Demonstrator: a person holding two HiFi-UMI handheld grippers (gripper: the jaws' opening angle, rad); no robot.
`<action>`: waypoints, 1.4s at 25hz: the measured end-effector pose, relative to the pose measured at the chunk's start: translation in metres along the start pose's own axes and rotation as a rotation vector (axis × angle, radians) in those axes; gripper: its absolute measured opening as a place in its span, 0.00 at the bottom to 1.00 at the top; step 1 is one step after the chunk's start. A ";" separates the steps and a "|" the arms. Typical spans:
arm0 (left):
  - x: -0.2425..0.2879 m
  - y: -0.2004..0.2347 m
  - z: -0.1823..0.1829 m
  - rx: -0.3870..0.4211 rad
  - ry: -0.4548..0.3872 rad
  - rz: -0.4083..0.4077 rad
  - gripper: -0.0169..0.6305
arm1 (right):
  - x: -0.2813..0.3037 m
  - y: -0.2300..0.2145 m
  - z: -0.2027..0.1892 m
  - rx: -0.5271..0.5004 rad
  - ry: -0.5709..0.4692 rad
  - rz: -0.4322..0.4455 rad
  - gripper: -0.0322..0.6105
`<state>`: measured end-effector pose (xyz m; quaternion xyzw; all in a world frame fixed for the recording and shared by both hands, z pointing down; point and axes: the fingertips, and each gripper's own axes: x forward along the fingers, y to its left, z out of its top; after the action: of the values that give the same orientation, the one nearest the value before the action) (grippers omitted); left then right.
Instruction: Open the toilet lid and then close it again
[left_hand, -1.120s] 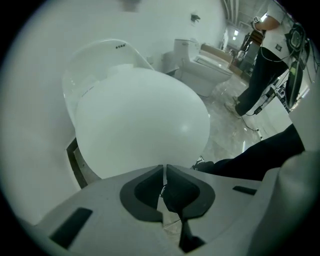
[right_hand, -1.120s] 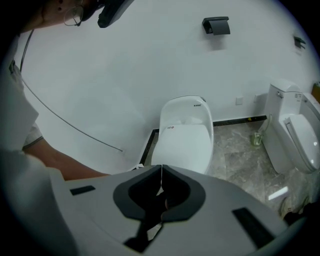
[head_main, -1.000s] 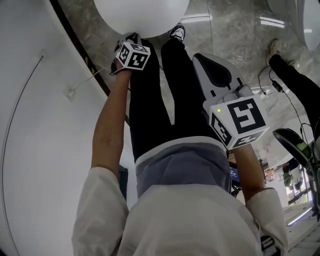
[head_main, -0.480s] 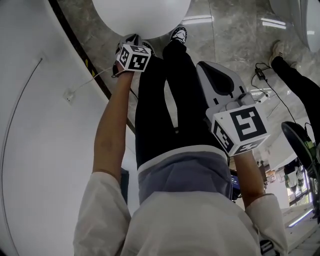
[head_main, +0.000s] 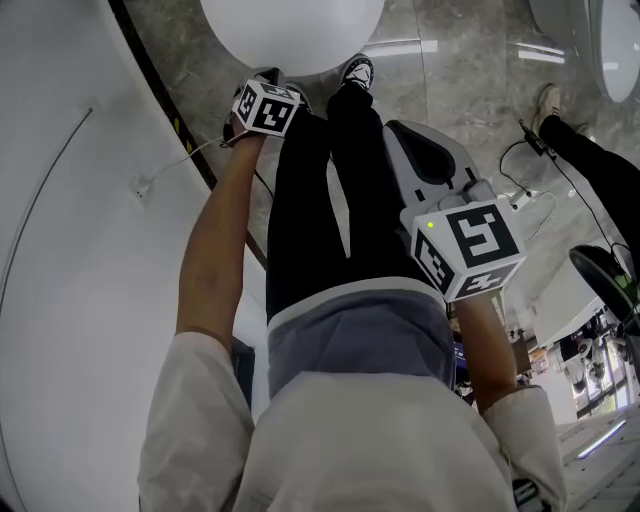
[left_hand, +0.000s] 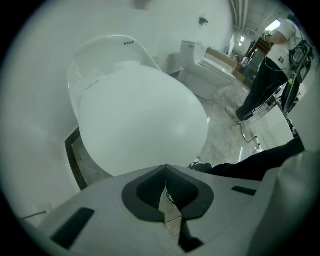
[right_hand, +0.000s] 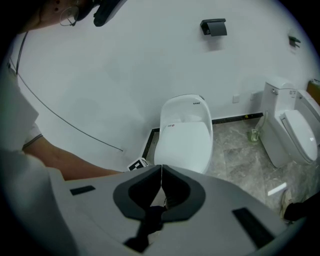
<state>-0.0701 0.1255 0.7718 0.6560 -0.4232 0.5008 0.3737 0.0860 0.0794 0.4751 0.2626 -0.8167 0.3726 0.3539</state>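
The white toilet's lid (head_main: 290, 30) is down; it fills the middle of the left gripper view (left_hand: 142, 117) and shows further off in the right gripper view (right_hand: 184, 145). My left gripper (left_hand: 165, 172) hangs just in front of the lid's front edge, pointing steeply down, its marker cube (head_main: 265, 108) by my shoes. Its jaws have just been closing and now meet with nothing between them. My right gripper (right_hand: 161, 167) is held back beside my right leg (head_main: 425, 150), jaws together and empty.
A curved white wall (head_main: 60, 250) with a black skirting and a thin cable runs along the left. A second toilet (right_hand: 295, 127) stands to the right. Another person (left_hand: 270, 75) stands on the grey marble floor at the right, with cables (head_main: 530, 195) nearby.
The right gripper has drifted slightly left in the head view. The left gripper stays by the front of the closed lid.
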 end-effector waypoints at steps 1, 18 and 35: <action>-0.005 0.001 0.001 -0.011 -0.001 -0.001 0.04 | -0.004 0.002 0.001 -0.002 -0.005 -0.003 0.07; -0.145 0.022 0.052 -0.179 -0.216 0.016 0.04 | -0.068 0.022 0.051 -0.108 -0.095 -0.055 0.07; -0.328 0.013 0.119 -0.224 -0.527 0.023 0.04 | -0.137 0.049 0.110 -0.123 -0.240 -0.084 0.07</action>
<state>-0.0873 0.0712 0.4277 0.7134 -0.5659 0.2671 0.3154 0.0936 0.0426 0.2968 0.3172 -0.8628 0.2725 0.2842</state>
